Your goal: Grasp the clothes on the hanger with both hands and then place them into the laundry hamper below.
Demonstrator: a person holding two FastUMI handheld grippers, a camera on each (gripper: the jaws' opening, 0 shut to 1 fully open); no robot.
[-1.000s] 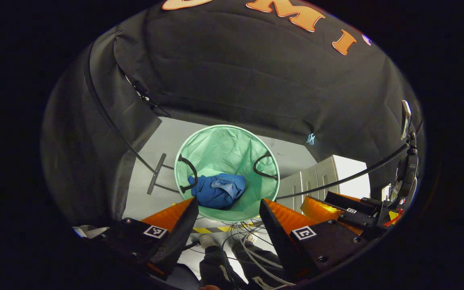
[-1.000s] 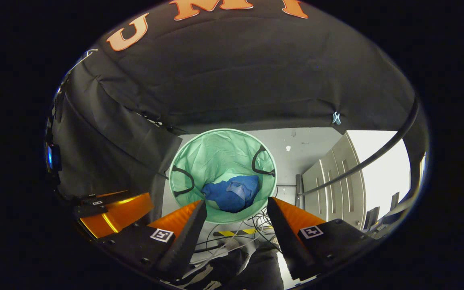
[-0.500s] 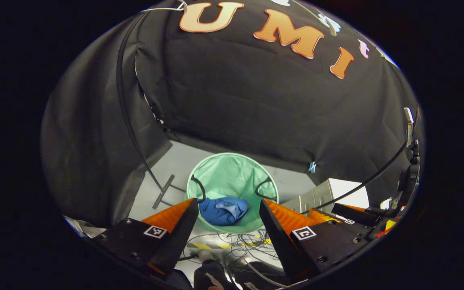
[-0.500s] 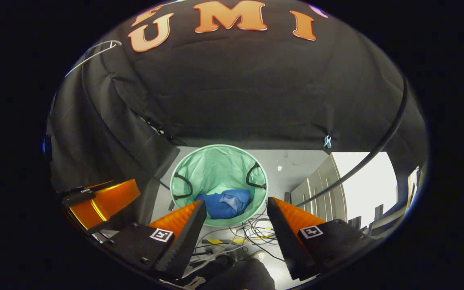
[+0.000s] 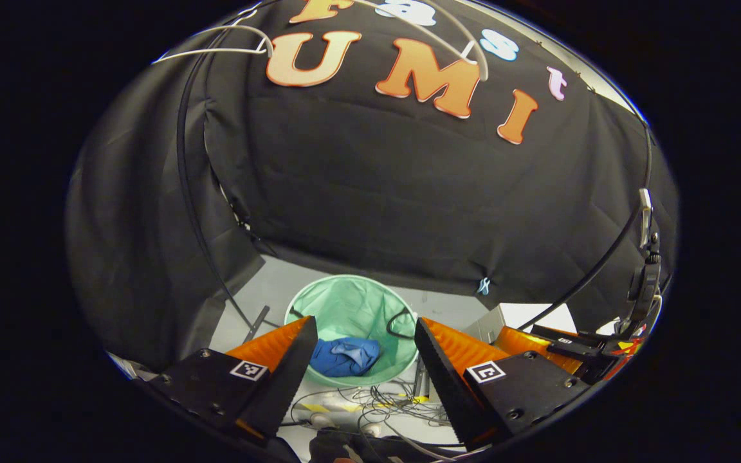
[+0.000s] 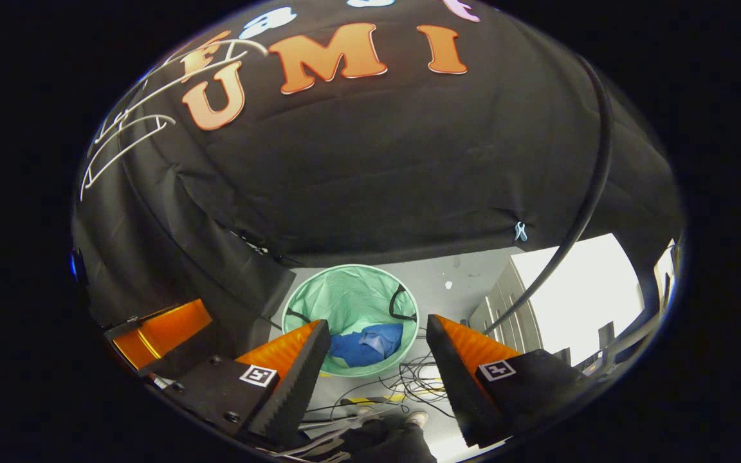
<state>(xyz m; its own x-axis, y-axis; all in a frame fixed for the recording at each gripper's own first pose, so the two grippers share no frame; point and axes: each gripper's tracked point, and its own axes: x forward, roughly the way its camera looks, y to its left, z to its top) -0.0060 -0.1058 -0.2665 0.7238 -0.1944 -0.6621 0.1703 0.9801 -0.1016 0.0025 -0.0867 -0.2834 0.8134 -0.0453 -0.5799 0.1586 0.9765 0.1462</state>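
Left hand-held gripper (image 5: 364,341) and right hand-held gripper (image 6: 377,341) are held released, nothing grasped, well above the hamper (image 5: 319,299). Blue clothes (image 5: 345,357) are seen lying inside it, on the floor (image 6: 460,270). Placing step judged done; white hanger (image 6: 119,145) hangs bare; only withdrawal is called for next.

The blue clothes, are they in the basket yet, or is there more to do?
Done: the blue clothes lie crumpled inside the green hamper on the floor. In hand: nothing. The left gripper and right gripper are both open and empty, well above the hamper. Left: nothing obvious; the white hangers near the top of the wall look bare.
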